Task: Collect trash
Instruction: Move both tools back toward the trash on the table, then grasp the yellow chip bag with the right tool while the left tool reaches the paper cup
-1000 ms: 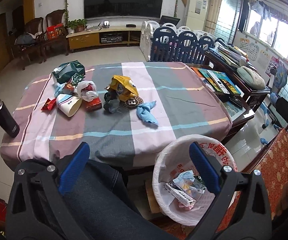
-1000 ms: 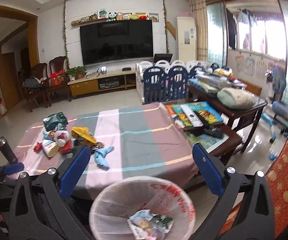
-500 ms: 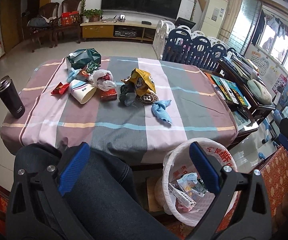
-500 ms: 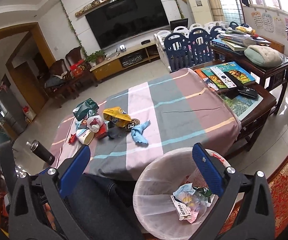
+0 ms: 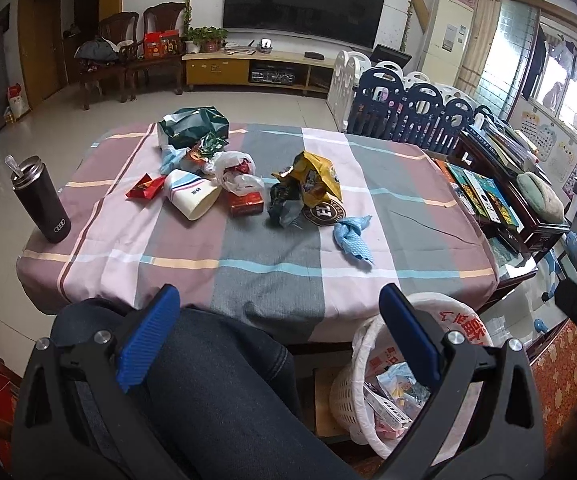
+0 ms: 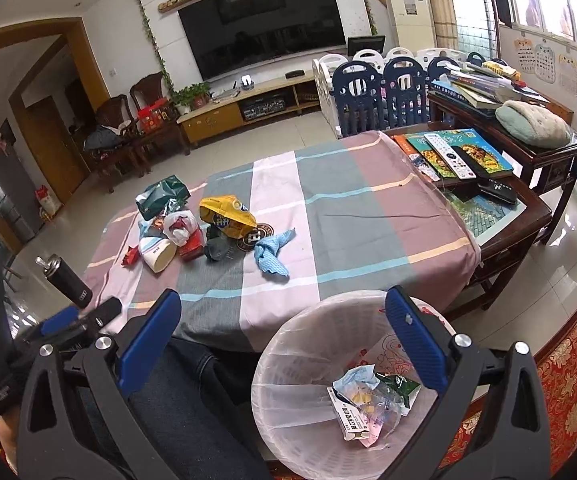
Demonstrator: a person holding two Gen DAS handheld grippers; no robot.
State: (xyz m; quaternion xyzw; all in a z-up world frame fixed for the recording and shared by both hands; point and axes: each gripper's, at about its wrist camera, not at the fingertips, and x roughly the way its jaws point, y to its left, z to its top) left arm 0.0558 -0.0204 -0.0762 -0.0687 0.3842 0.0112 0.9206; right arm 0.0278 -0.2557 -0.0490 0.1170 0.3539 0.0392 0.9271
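Observation:
Trash lies in a heap on the striped tablecloth (image 5: 272,256): a yellow snack bag (image 5: 320,178) (image 6: 228,216), a white paper cup (image 5: 192,200) on its side, a white plastic bag (image 5: 236,172), a red packet (image 5: 144,188), a green bag (image 5: 192,126) and a blue cloth (image 5: 352,236) (image 6: 270,250). A white lined bin (image 6: 300,392) (image 5: 352,384) on the floor holds wrappers and a small box. My left gripper (image 5: 276,336) hangs open and empty over the person's knee. My right gripper (image 6: 284,340) stands open and empty above the bin.
A black tumbler (image 5: 42,200) stands at the table's left corner. A dark side table (image 6: 500,208) with books and remotes adjoins on the right. Jeans-clad legs (image 5: 216,392) sit under both grippers. A red rug (image 6: 572,356) lies at right.
Both cameras have risen and tilted, so the table top and the bin's inside show more fully. Both grippers stay open; the trash has not moved.

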